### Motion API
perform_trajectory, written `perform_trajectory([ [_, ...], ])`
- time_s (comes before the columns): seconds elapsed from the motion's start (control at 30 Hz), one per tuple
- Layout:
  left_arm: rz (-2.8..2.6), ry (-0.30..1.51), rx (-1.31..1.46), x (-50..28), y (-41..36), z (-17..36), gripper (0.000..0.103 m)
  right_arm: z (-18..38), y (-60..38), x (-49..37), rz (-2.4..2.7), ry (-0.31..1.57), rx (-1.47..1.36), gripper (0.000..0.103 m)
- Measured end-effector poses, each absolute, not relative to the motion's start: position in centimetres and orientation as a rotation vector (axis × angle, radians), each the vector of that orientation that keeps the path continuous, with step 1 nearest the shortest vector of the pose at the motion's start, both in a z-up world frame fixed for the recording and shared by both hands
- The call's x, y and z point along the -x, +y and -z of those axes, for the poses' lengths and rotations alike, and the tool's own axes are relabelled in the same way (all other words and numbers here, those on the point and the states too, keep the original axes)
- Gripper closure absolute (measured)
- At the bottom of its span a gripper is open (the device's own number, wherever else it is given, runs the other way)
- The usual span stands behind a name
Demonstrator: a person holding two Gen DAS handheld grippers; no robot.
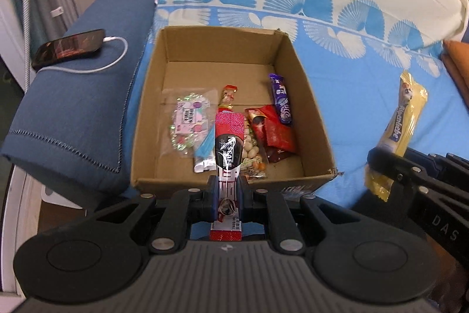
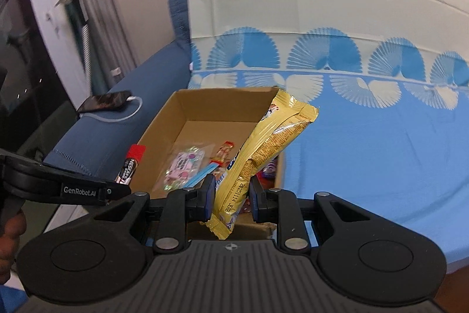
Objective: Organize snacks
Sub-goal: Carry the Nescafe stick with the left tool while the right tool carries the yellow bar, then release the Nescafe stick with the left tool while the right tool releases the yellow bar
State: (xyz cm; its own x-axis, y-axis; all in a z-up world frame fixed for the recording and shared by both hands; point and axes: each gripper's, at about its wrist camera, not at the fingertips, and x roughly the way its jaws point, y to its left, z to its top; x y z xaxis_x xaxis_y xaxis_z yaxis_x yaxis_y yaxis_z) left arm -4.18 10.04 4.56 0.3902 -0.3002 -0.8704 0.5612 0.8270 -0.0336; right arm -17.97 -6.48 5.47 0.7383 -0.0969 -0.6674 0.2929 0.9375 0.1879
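Note:
An open cardboard box [image 1: 310,113] [image 2: 164,125] sits on the blue patterned bedsheet. Inside lie a clear candy bag [image 1: 190,122] [image 2: 183,166], a purple chocolate bar [image 1: 281,99], a red wrapper [image 1: 277,131], a peanut pack [image 1: 253,154] and a small red-topped stick [image 1: 228,97] [image 2: 224,153]. My left gripper [image 1: 227,189] is shut on a red and black Nescafe stick [image 1: 227,148] [image 2: 132,163] over the box's near edge. My right gripper [image 2: 231,192] is shut on a yellow snack pack [image 2: 269,143] [image 1: 401,125], held just right of the box.
A phone [image 1: 69,47] [image 2: 105,101] on a white charging cable lies on the dark blue bolster [image 1: 73,113] left of the box. An orange cushion [image 1: 457,63] sits at the far right. The sheet [image 2: 366,151] stretches right of the box.

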Motion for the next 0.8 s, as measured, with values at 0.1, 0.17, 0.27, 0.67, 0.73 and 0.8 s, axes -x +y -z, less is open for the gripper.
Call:
perform_trajectory([
  [0.1,0.556,1.028,-0.264,4.1,10.9,-4.9,0.089,-5.8,-5.2,17.7,0.199,0.719,-0.259,0.077],
  [0.17,0.559,1.021,-0.255,4.1,11.3,-5.1,0.089,-5.8,-4.6,17.3,0.189,0.726,-0.24,0.077],
  [0.27,0.561,1.016,-0.242,3.8,11.7,-5.2,0.089,-5.9,-3.8,16.9,0.178,0.734,-0.211,0.077],
  [0.67,0.566,1.037,-0.217,2.6,11.5,-4.4,0.089,-5.3,-3.3,15.8,0.183,0.769,-0.173,0.077],
  [0.73,0.565,1.037,-0.217,2.5,11.4,-4.4,0.089,-5.2,-3.3,15.8,0.182,0.773,-0.171,0.077],
  [0.8,0.561,1.038,-0.217,2.4,11.4,-4.3,0.089,-5.0,-3.3,15.5,0.181,0.779,-0.173,0.077],
])
